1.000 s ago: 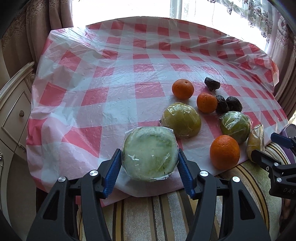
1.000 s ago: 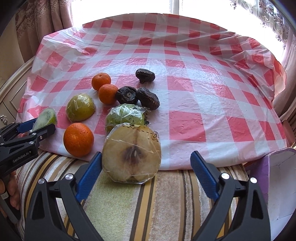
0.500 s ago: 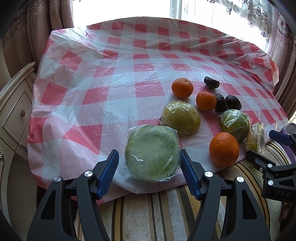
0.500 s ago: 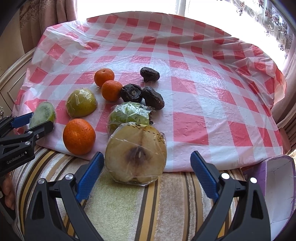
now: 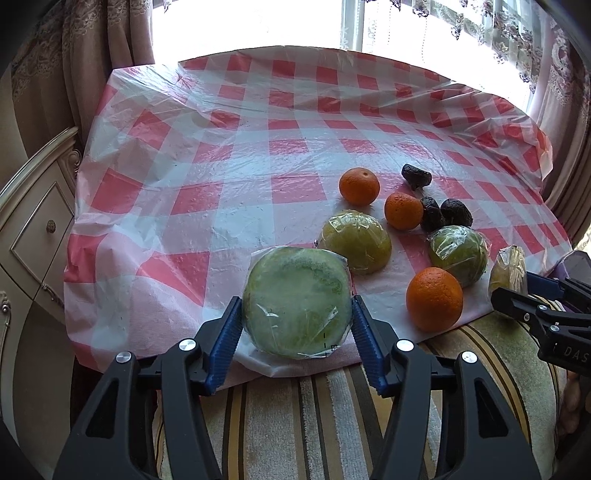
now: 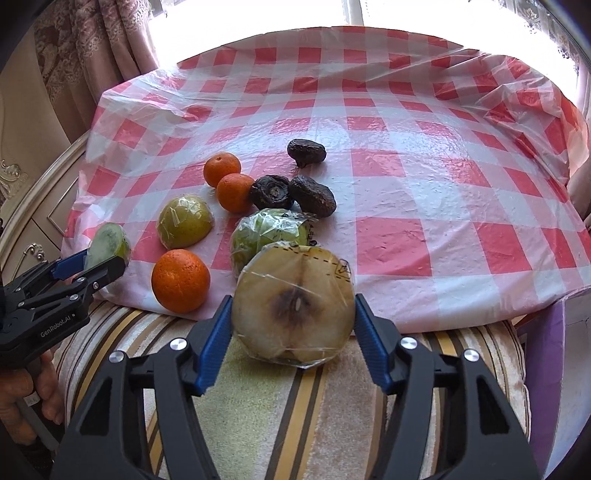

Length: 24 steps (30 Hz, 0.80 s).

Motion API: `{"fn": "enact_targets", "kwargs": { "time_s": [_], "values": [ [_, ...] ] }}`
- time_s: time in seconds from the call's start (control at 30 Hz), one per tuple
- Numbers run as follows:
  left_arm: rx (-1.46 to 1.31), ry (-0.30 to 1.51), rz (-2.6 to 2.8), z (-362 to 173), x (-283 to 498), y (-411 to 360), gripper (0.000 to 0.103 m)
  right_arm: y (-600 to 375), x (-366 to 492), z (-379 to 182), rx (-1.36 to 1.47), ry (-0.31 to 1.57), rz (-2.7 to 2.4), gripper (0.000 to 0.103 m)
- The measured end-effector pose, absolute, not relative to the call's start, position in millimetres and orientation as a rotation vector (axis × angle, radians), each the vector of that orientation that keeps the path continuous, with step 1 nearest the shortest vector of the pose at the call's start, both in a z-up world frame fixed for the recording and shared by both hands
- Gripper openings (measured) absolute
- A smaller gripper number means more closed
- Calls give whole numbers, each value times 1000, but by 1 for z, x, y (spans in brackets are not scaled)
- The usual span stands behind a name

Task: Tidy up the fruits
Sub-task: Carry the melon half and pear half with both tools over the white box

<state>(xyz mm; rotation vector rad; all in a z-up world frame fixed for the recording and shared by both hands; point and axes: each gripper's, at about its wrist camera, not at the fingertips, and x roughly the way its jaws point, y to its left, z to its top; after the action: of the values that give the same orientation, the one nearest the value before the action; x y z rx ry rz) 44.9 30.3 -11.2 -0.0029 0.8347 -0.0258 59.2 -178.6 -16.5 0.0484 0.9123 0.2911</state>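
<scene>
Both jaws were closing: left gripper (image 5: 297, 330) on the wrapped green half-fruit (image 5: 297, 301), right gripper (image 6: 293, 338) on the wrapped browned pear half (image 6: 293, 308); slick cling film could have let either slip.

Strong daylight floods in from the window (image 5: 424, 26) behind the surface (image 5: 258, 155), blowing the glass out to white. The plastic checked cloth (image 6: 406, 166) shows soft glare. Focus is sharp; fisheye curvature bends the edges, and corners fall dark.

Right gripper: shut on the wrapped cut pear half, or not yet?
Closing, about on it: the right gripper has its blue pads at both sides of the plastic-wrapped, browned pear half, cut face toward the camera.
</scene>
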Motion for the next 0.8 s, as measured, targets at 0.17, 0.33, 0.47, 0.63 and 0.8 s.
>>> {"fn": "enact_targets", "kwargs": {
  "time_s": [0.17, 0.33, 0.47, 0.63, 0.8],
  "values": [
    [6, 816, -48, -3, 40, 19, 57, -195, 52, -6, 92, 890, 301, 63],
    [27, 804, -85, 3, 39, -1, 57, -222, 44, 4, 107, 867, 258, 63],
    [57, 798, -120, 6, 40, -21, 57, -246, 40, 7, 125, 864, 217, 63],
    [88, 786, -153, 12, 40, -44, 57, -277, 34, 11, 146, 851, 162, 63],
    [139, 775, -208, 20, 41, -72, 57, -310, 29, 13, 170, 840, 102, 63]
  ]
}}
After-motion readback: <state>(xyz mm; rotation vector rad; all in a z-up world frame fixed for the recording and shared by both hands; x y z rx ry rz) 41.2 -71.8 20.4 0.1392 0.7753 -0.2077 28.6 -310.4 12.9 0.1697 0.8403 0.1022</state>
